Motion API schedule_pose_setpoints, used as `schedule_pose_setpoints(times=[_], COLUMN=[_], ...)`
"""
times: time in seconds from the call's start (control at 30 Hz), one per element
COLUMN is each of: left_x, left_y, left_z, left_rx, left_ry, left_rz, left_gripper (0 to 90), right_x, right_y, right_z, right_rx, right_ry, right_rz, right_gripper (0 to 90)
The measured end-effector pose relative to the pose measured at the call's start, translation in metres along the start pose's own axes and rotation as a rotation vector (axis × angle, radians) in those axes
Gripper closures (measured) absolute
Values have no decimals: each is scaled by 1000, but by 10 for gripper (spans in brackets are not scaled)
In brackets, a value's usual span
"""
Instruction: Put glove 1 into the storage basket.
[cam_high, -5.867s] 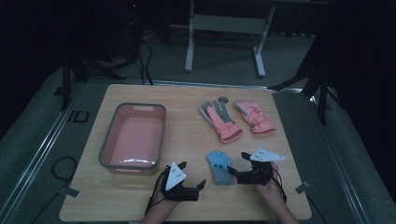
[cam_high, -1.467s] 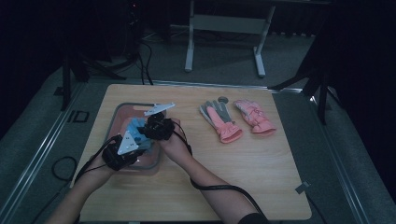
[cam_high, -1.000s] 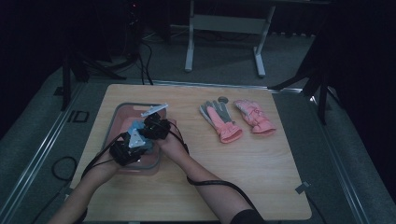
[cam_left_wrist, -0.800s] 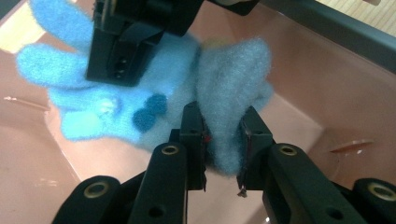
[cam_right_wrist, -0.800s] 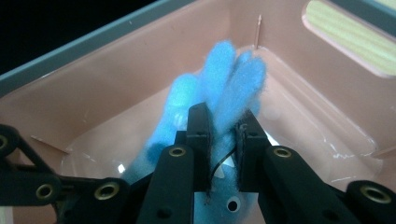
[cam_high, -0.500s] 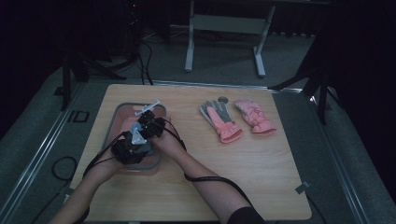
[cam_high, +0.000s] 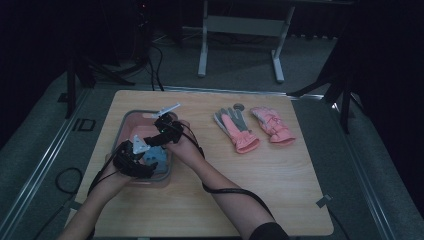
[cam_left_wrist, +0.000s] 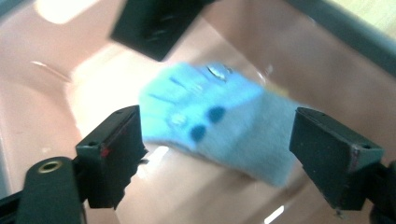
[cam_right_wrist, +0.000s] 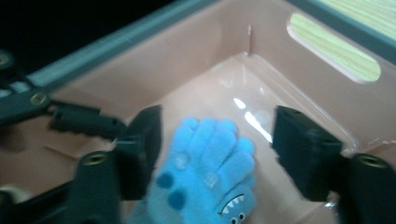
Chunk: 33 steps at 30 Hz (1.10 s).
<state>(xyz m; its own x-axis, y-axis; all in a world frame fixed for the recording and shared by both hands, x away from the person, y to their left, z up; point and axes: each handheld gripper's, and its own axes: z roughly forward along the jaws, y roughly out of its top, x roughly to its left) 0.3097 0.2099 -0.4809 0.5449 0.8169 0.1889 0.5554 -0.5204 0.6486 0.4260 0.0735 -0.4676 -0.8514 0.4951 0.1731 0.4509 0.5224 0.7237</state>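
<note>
Gloves: the blue glove (cam_left_wrist: 219, 126) lies in the pink tub (cam_high: 131, 120) at left, both tongs just opened off it, two pink gloves (cam_high: 255, 129) wait at upper right.

You have a light blue glove (cam_right_wrist: 205, 182) patterned with darker blue dots and a small toothy monster face, lying in a pink tub (cam_high: 131, 125) with a grey rim. Your left tool (cam_left_wrist: 219, 154) and right tool (cam_right_wrist: 217, 149) both have black jaws. On the pale wood-grain counter (cam_high: 280, 180) lie a pink-and-grey glove (cam_high: 235, 129) and an all-pink glove (cam_high: 272, 125)
</note>
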Motion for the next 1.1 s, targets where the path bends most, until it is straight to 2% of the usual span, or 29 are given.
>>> schedule_pose_setpoints(times=[0.03,0.07,0.17,0.23,0.27,0.37,0.5,0.53,0.63,0.67,0.73,0.8,0.87,1.1], left_x=[3,5,11,12,11,7,-4,-8,-21,-29,-38,-47,-56,-86], left_y=[-1,-1,-2,-1,0,3,9,11,19,24,30,35,40,51], left_z=[-5,-6,-13,-17,-19,-23,-25,-25,-26,-26,-27,-28,-28,-22], left_rx=[-37,-48,-102,-123,-136,-178,-199,-205,-223,-233,-247,-256,-263,-292], left_ry=[17,20,29,39,37,42,-4,-14,-34,-52,-74,-91,-107,-166], left_rz=[-36,-52,-130,-146,-150,-147,-148,-144,-123,-116,-104,-96,-93,-54], left_gripper=[135,133,92,81,81,81,85,85,87,88,88,88,88,88], right_x=[-1,-2,-5,-7,-10,-12,-16,-17,-19,-20,-23,-25,-29,-42], right_y=[0,0,-1,-3,-7,-11,-20,-25,-30,-32,-39,-44,-50,-73], right_z=[-4,-11,-20,-28,-36,-43,-56,-63,-72,-76,-88,-99,-109,-136], right_rx=[-5,-23,-42,-50,-77,-91,-110,-116,-124,-126,-133,-127,-138,-151], right_ry=[10,24,41,59,78,70,59,38,29,33,37,34,56,30], right_rz=[4,2,11,16,34,34,2,-26,-31,-31,-23,5,34,37], right_gripper=[266,215,203,178,187,189,180,167,155,155,154,156,158,173])
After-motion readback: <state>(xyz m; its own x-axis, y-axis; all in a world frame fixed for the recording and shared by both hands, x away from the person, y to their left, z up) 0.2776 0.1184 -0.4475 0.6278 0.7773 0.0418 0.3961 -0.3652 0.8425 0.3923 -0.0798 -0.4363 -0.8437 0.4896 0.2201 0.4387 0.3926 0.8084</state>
